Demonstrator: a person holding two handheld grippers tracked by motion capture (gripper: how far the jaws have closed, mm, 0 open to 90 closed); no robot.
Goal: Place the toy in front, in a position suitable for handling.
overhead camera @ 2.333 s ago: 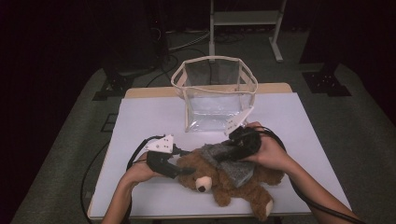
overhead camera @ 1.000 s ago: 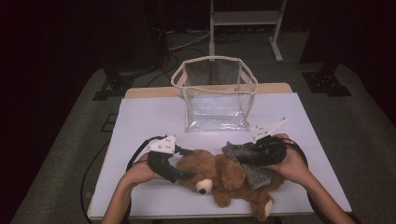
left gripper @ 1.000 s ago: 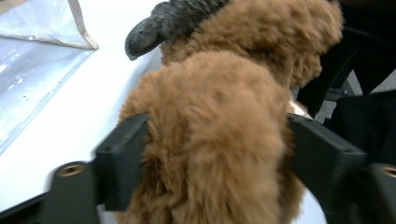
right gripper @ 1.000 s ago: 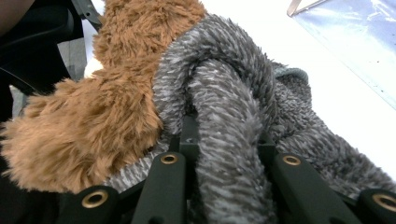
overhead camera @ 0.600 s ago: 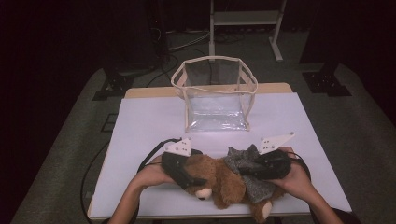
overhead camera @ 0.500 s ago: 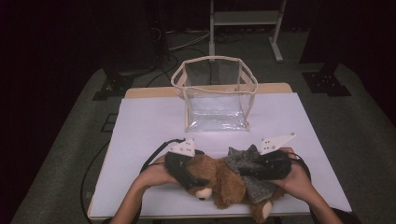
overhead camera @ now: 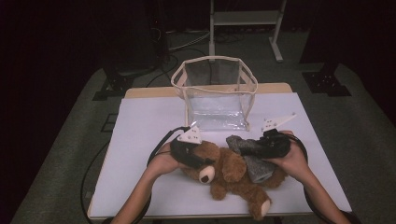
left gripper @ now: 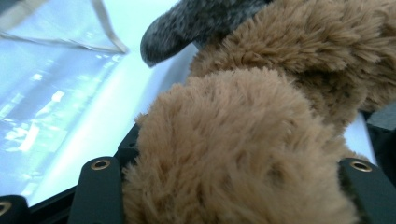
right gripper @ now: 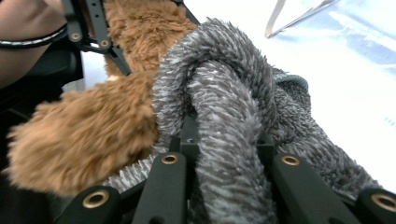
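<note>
At the near edge of the desk (overhead camera: 140,140), about six o'clock from the clear bag (overhead camera: 215,93), lies the teddy bear (overhead camera: 233,175) on its back, head toward nine o'clock and one foot poking out toward five. A grey cloth (overhead camera: 250,154), perhaps a little garment, is draped over its chest.

What has changed is on the left. Half a second back the left tongs (overhead camera: 198,161) stood wide beside the bear's head; now their jaws have just been closing and, in the left gripper view, brown fur bulges between the two black jaws (left gripper: 243,154), pressed from both sides. So I'd call them clenched on the bear's head (overhead camera: 205,165). The left hand (overhead camera: 163,161) has also slid in toward the bear from nine o'clock.

The right tongs (overhead camera: 254,149) have not altered their bite: in the right gripper view a thick fold of the grey cloth (right gripper: 224,107) is pinched between the jaws, just as it was a second ago. The right hand (overhead camera: 292,158) sits at three o'clock of the bear.

To my eye this means the bear is now pinned at one end while the cloth is held at the other, so the next pull should either draw the cloth along the body or lift both toward the bag, which stands open and apart from them at twelve o'clock.
</note>
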